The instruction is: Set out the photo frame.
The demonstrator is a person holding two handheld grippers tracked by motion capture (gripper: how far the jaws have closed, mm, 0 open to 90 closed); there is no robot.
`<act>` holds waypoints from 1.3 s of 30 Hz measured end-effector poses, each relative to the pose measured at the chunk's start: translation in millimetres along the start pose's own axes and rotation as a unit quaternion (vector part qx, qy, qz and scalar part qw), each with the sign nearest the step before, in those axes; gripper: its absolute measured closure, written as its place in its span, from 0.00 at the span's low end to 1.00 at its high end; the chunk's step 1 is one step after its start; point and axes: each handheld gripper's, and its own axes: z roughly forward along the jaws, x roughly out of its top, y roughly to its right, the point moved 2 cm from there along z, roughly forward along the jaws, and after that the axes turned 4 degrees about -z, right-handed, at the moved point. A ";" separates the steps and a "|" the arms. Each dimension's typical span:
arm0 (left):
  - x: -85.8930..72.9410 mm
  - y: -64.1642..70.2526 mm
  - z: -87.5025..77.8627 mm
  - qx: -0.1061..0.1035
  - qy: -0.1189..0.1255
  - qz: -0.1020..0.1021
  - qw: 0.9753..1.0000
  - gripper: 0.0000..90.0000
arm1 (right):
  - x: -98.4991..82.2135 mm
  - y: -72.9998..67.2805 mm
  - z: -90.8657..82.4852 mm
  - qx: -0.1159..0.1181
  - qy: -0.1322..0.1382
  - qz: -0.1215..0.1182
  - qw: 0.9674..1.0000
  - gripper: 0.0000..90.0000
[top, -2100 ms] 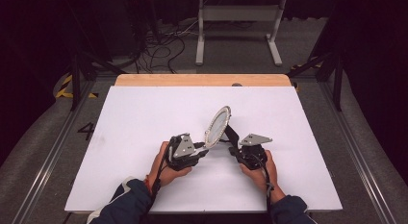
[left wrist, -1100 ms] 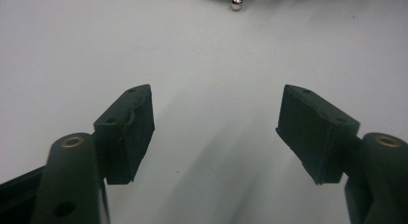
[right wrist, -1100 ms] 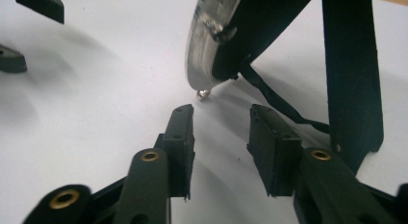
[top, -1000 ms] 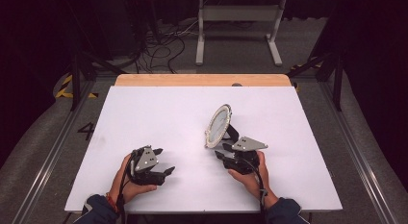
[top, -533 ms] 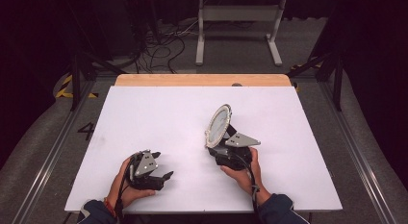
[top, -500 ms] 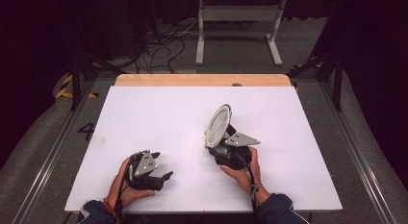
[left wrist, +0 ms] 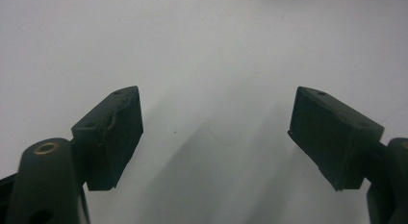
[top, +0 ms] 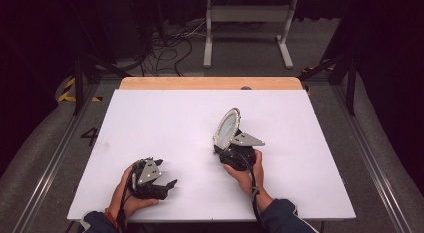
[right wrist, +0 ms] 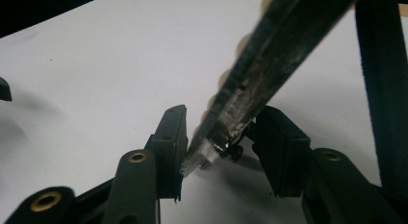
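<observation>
Right gripper (top: 226,145) gripping mirror (top: 227,128) by lower edge, mirror standing tilted between its jaws; left gripper (left wrist: 216,137) resting spread, empty, over table (top: 165,123).

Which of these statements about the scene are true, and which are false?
1. The right claw holds the disc by its lower edge. True; its jaws have just been closing on it.
2. The left claw grips a second disc. False: nothing is between its jaws, which have just been opening.
3. The disc lies flat on the table. False: it stands tilted, on edge.
4. The two claws are apart. True.
</observation>
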 end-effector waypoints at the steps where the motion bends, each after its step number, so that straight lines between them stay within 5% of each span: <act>1: 0.2 -0.1 0.3 -0.001 0.001 0.000 1.000 0.22 | -0.1 0.3 -0.2 0.002 0.000 0.000 1.000 0.64; 28: 21.3 -10.7 19.2 -0.002 0.003 0.003 1.000 0.20 | -11.1 16.8 -28.3 0.050 -0.026 0.010 0.998 0.82; 34: 20.8 -10.5 18.2 -0.003 0.004 0.001 1.000 0.20 | -11.6 18.1 -34.2 0.052 -0.023 0.004 0.998 0.82; 39: 19.9 -10.1 15.7 0.000 0.004 0.002 1.000 0.20 | -12.9 18.8 -29.3 0.048 -0.022 0.013 0.999 0.72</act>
